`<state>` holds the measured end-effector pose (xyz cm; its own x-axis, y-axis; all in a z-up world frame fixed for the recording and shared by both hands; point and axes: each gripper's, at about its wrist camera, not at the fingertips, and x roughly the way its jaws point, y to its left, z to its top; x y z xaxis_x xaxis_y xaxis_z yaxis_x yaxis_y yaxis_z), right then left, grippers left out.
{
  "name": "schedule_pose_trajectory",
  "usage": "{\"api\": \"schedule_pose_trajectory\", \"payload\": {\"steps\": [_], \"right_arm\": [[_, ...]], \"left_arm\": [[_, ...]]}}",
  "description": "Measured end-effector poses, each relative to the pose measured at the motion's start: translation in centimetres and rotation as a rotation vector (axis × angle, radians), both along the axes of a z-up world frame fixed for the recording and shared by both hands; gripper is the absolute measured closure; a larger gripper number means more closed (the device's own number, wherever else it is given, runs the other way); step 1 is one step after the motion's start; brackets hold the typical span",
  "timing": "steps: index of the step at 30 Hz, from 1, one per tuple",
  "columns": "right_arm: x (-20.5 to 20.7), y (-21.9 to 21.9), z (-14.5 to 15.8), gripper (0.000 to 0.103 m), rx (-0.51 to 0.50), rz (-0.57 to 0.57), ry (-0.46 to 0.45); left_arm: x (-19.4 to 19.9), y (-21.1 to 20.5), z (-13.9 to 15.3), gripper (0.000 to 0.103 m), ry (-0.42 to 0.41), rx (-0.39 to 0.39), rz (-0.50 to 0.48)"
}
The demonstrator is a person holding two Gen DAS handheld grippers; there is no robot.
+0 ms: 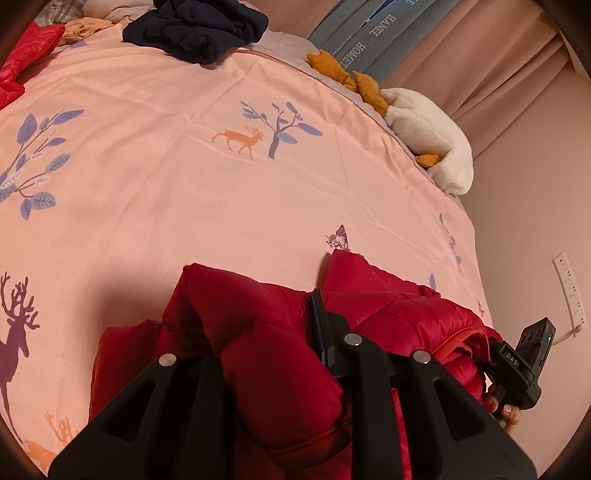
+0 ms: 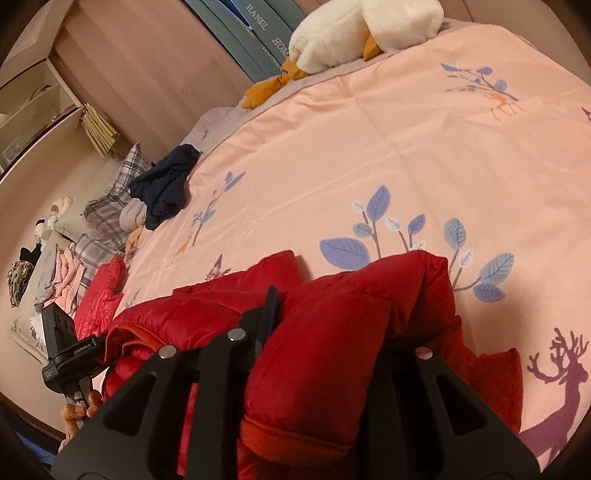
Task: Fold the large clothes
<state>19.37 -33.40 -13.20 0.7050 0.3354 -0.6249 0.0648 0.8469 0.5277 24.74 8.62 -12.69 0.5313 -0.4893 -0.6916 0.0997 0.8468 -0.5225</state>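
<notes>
A red puffer jacket [image 1: 280, 332] lies bunched at the near edge of the pink bed cover [image 1: 184, 177]. My left gripper [image 1: 266, 317] is shut on a thick fold of it; only the right finger [image 1: 321, 325] shows, the other is buried in fabric. In the right wrist view the same jacket [image 2: 332, 325] fills the foreground and my right gripper [image 2: 325, 310] is shut on another fold, its left finger [image 2: 271, 310] showing. Each gripper's body appears at the edge of the other's view, close beside it.
A dark navy garment [image 1: 195, 29] lies crumpled at the far side of the bed. A white and orange plush toy [image 1: 424, 136] sits along the bed's edge by the curtain. Another red garment [image 1: 22, 62] lies far left. Plaid pillows [image 2: 107, 214] and piled clothes sit beyond.
</notes>
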Motion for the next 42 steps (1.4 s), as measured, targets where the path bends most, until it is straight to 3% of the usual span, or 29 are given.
{"api": "schedule_pose_trajectory", "payload": {"steps": [16, 30, 36, 39, 42], "right_arm": [[0.9, 0.5, -1.2, 0.084, -0.013, 0.005, 0.032], [1.0, 0.4, -1.2, 0.083, -0.009, 0.005, 0.035], [1.0, 0.2, -1.7, 0.080, 0.034, -0.005, 0.063], [0.9, 0.1, -1.8, 0.078, 0.060, -0.012, 0.067], [0.6, 0.0, -1.6, 0.071, 0.101, -0.016, 0.060]], "left_arm": [[0.3, -0.9, -0.8, 0.082, -0.012, 0.059, -0.009], [0.4, -1.1, -1.0, 0.082, -0.016, 0.063, -0.009], [0.7, -1.3, -0.9, 0.082, -0.001, 0.072, -0.003], [0.8, -0.9, -0.7, 0.083, 0.003, 0.044, 0.000], [0.9, 0.2, -0.8, 0.081, 0.019, -0.057, 0.016]]}}
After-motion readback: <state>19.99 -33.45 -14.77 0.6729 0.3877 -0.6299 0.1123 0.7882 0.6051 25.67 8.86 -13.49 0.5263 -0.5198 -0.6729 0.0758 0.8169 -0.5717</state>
